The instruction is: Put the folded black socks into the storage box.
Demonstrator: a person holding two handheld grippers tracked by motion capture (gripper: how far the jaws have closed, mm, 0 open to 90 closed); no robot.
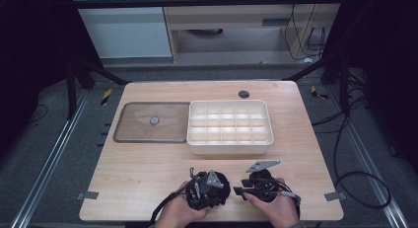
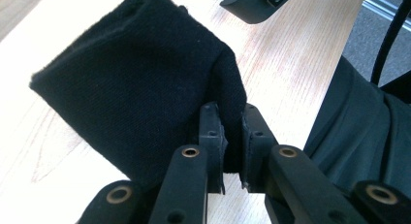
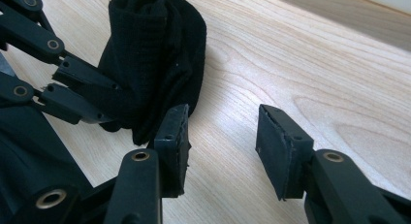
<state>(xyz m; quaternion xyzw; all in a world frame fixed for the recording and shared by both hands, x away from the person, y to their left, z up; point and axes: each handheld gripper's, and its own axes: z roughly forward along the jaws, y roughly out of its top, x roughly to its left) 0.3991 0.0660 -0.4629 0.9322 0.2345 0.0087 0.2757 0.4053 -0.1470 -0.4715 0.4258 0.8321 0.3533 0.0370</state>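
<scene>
A folded black cloth (image 2: 140,83), perhaps a sock, hangs just above the wooden table. My left gripper (image 2: 233,124) is shut on its folded edge. In the high view the left gripper (image 1: 222,191) and the cloth (image 1: 220,181) are near the table's front edge, at the middle. My right gripper (image 3: 223,122) stands open just to the right of the cloth (image 3: 155,54), with bare table between its pads; its left pad (image 3: 175,132) is close beside the cloth's lower edge. In the high view the right gripper (image 1: 241,192) points left at the cloth.
A white box (image 1: 229,145) divided into several compartments stands at the table's middle. Left of it lies a clear flat lid (image 1: 133,124) with a small round knob (image 1: 154,120). A dark round cap (image 1: 243,94) sits near the far edge. A person's dark clothing (image 2: 358,136) is close behind.
</scene>
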